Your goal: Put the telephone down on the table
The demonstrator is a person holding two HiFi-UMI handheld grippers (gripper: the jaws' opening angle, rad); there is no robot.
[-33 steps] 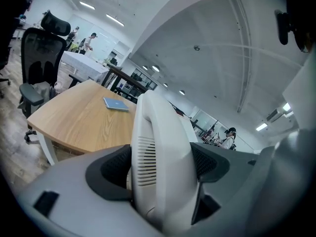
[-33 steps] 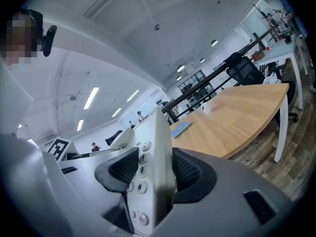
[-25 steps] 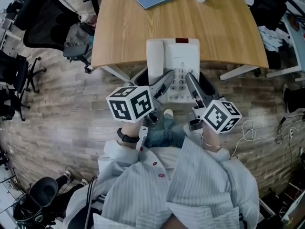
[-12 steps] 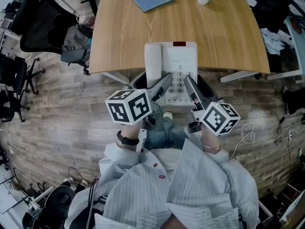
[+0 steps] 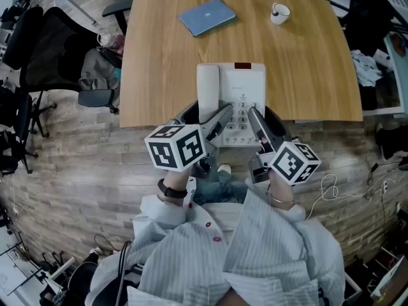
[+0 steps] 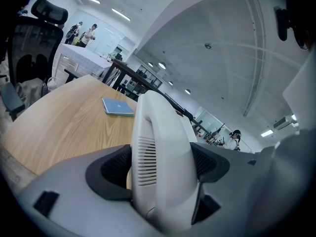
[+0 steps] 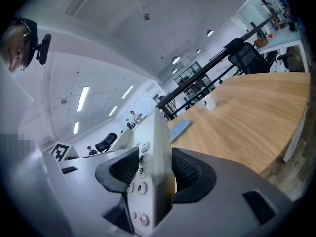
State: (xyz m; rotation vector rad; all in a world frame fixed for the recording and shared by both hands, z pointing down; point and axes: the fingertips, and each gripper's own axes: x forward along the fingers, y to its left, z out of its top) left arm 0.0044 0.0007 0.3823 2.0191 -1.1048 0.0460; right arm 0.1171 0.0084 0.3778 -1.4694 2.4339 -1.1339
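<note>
A white desk telephone (image 5: 233,94) with handset (image 5: 208,91) on its left side hangs over the near edge of the wooden table (image 5: 159,50), held from both sides. My left gripper (image 5: 218,116) is shut on the telephone's handset side; the handset (image 6: 160,157) fills the gap between the black pads. My right gripper (image 5: 253,115) is shut on the keypad side, where the telephone's right edge (image 7: 160,167) sits between its pads. Whether the base touches the tabletop cannot be told.
A blue notebook (image 5: 206,16) and a white cup (image 5: 279,13) lie at the table's far side. Black office chairs (image 5: 60,37) stand left of the table. Cables (image 5: 344,187) trail on the wooden floor at right. A person's striped sleeves (image 5: 255,247) fill the lower view.
Both grippers carried the telephone forward, so it now lies further over the table's near edge. Their hold on it has not changed.
</note>
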